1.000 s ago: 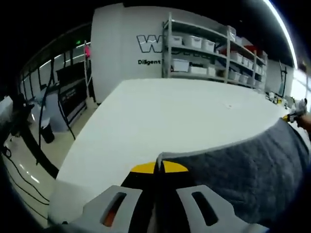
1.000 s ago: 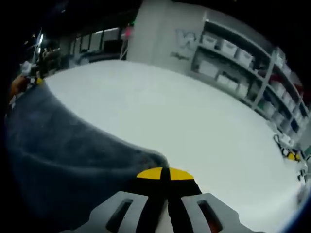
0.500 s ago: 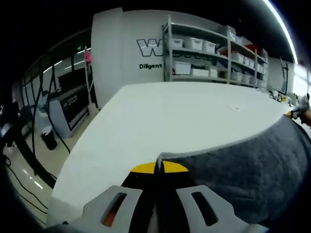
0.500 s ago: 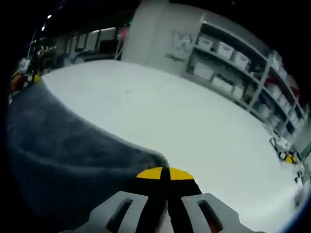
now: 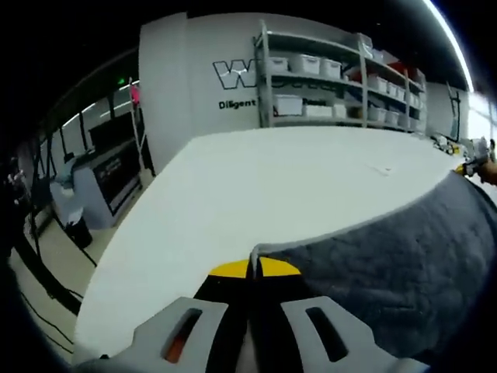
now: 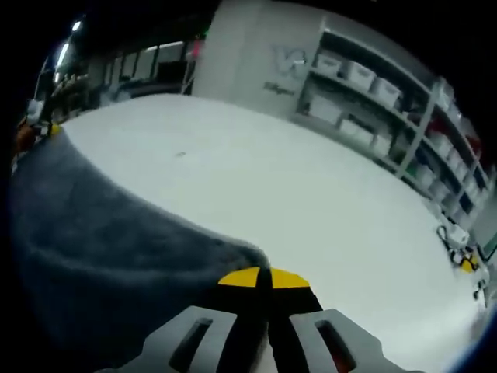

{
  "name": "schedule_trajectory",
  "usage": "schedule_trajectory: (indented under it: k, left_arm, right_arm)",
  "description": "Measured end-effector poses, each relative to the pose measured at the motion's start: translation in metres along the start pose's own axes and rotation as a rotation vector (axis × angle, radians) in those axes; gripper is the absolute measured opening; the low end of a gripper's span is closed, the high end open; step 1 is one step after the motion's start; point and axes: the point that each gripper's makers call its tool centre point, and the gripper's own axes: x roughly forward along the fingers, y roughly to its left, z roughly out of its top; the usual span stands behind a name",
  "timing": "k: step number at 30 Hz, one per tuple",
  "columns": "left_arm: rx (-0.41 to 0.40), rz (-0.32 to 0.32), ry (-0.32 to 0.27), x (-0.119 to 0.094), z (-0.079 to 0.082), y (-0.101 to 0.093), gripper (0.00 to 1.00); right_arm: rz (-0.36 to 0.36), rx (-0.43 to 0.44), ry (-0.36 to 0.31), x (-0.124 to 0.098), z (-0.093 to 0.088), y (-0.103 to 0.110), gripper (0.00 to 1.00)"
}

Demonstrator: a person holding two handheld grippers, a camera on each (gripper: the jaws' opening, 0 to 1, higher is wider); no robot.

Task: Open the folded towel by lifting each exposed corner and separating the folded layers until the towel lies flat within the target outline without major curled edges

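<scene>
A dark grey towel [image 5: 404, 264] hangs stretched between my two grippers above a wide white table [image 5: 256, 179]. In the left gripper view my left gripper [image 5: 255, 268] is shut on one corner, and the cloth runs off to the right, where the other gripper [image 5: 475, 165] shows small at its far end. In the right gripper view my right gripper [image 6: 264, 278] is shut on the opposite corner of the towel [image 6: 93, 233], which spreads to the left toward the far gripper [image 6: 35, 134]. The cloth's upper edge sags in a shallow curve.
The white table [image 6: 311, 194] stretches far ahead of both grippers. Metal shelving with white bins [image 5: 334, 85] stands behind it against a white wall with lettering. A small yellow object [image 6: 466, 263] lies near the table's right edge. Dark equipment [image 5: 78, 186] sits on the floor at left.
Both views have shifted slightly, with the table and shelves sliding a little in the pictures. The towel remains held taut between the two shut grippers.
</scene>
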Motion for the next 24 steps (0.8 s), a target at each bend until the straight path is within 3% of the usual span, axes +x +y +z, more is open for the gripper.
schedule_trajectory:
  k: [15, 17, 18, 24]
  left_arm:
    - [-0.012, -0.019, -0.015, 0.028, 0.014, 0.006, 0.01]
    - [-0.021, -0.019, -0.016, 0.036, 0.018, 0.007, 0.01]
    - [-0.022, -0.02, -0.014, 0.05, 0.025, 0.012, 0.01]
    - [-0.003, -0.015, -0.004, 0.06, 0.03, 0.01, 0.01]
  right_arm:
    - [-0.015, 0.04, -0.005, 0.016, 0.008, -0.009, 0.0]
    - [-0.016, 0.039, -0.002, 0.018, 0.01, -0.01, 0.0]
    - [-0.016, 0.038, 0.0, 0.019, 0.01, -0.01, 0.0]
    - [-0.019, 0.036, 0.0, 0.027, 0.014, -0.017, 0.0]
